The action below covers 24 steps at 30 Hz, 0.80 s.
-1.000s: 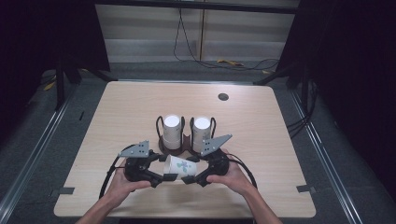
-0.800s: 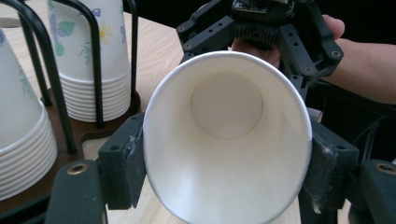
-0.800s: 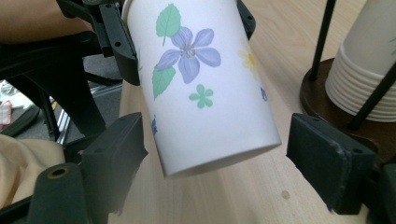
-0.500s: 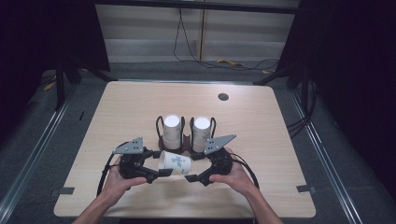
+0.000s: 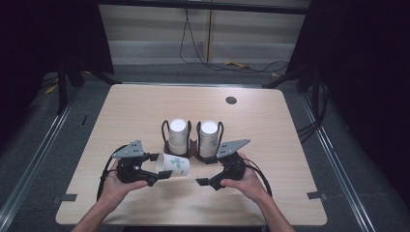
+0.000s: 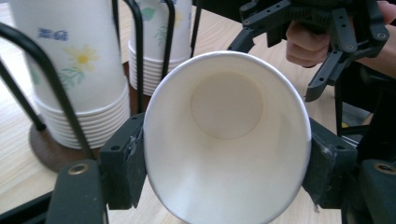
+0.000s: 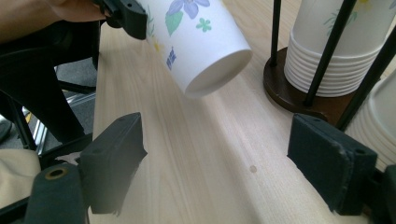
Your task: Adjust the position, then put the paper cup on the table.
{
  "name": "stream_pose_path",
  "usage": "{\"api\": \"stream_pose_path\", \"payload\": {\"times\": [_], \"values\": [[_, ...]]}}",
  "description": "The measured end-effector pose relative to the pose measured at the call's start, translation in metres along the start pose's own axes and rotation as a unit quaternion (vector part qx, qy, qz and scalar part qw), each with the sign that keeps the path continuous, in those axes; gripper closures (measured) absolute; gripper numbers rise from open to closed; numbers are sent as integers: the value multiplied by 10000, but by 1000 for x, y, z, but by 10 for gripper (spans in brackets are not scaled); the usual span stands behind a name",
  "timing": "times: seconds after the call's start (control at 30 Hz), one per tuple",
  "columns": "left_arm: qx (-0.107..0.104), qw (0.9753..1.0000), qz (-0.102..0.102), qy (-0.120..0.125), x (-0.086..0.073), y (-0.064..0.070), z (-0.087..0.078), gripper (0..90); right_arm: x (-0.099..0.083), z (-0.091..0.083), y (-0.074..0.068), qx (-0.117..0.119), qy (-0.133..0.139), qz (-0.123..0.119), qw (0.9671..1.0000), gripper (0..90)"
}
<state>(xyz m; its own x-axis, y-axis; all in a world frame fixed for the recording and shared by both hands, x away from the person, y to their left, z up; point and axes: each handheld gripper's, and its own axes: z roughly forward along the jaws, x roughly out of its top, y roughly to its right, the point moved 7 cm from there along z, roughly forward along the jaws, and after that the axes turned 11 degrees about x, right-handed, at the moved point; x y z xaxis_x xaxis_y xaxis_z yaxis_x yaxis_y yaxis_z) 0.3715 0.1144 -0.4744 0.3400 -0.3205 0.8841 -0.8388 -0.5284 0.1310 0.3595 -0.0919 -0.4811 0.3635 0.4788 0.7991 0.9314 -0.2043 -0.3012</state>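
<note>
A white paper cup with a flower print lies on its side in the air, just above the table, and my left gripper is shut on its rim end. In the left gripper view the cup's open mouth faces the camera, squeezed between both jaws. My right gripper stands open a short way to the right of the cup's base, touching nothing. The right gripper view looks past its spread jaws at the cup's base, which hangs over the bare wood.
A black wire holder on a brown base stands just behind the grippers with two upright cup stacks. The stacks are close on the right in the right gripper view. A round grommet sits far back.
The left gripper has carried the cup a little left and up. The right gripper has drawn back to the right, so a gap has opened between it and the cup.
</note>
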Motion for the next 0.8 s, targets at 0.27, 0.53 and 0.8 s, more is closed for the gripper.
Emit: {"api": "stream_pose_path", "payload": {"times": [0.27,0.53,0.8], "values": [[226,9997,4,-89,3,-13,-11,274,-5,-10,3,-184,-21,80,9998,185],[415,9987,-166,-264,0,-26,-18,275,-11,-19,6,-321,17,155,9994,187],[650,9969,-204,-403,3,-35,-26,274,-14,-21,7,-355,34,183,9992,189]]}}
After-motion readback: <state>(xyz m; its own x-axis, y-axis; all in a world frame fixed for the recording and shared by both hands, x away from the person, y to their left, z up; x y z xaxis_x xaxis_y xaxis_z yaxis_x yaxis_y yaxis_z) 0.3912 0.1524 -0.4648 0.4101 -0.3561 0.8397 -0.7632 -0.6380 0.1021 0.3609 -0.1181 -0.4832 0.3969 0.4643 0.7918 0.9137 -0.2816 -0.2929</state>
